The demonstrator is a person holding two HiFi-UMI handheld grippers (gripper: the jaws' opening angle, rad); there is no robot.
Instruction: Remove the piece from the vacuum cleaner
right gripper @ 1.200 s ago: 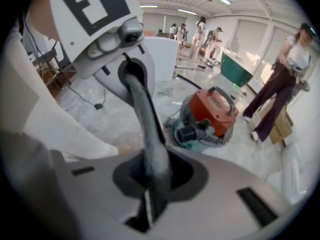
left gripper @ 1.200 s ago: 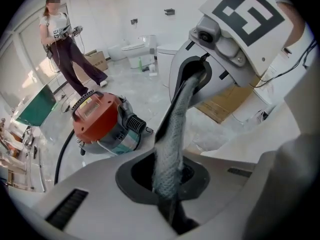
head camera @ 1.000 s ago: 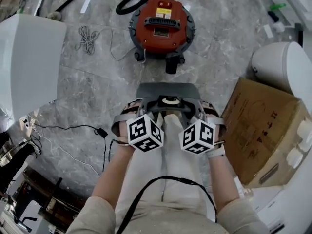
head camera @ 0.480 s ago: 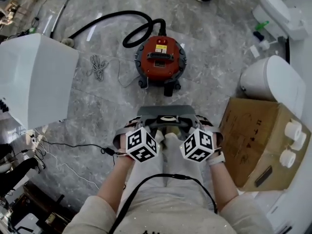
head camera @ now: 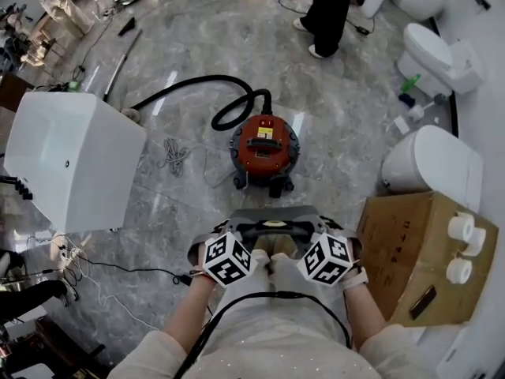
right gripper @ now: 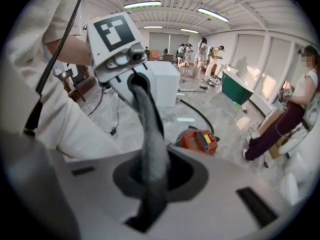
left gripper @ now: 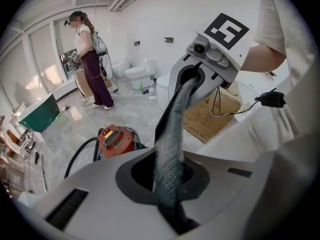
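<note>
Grey marble floor (head camera: pixel 339 101), white toilets (head camera: pixel 432 160) beside a cardboard box (head camera: pixel 402 243), ceiling strip lights (right gripper: pixel 142 5).

The left gripper (left gripper: pixel 176 217) has its jaws pressed together on the grey piece (left gripper: pixel 95 196), at the near rim of its round, dark-lined opening. A grey mesh-textured strip (left gripper: pixel 170 149) rises across that opening to the right gripper (left gripper: pixel 197 74). On the marble floor (left gripper: pixel 70 129) below sit the red vacuum cleaner (left gripper: pixel 116 140), its black hose (left gripper: pixel 76 157) and a cardboard box (left gripper: pixel 207 116). A person (left gripper: pixel 90 59) stands near the far wall.
</note>
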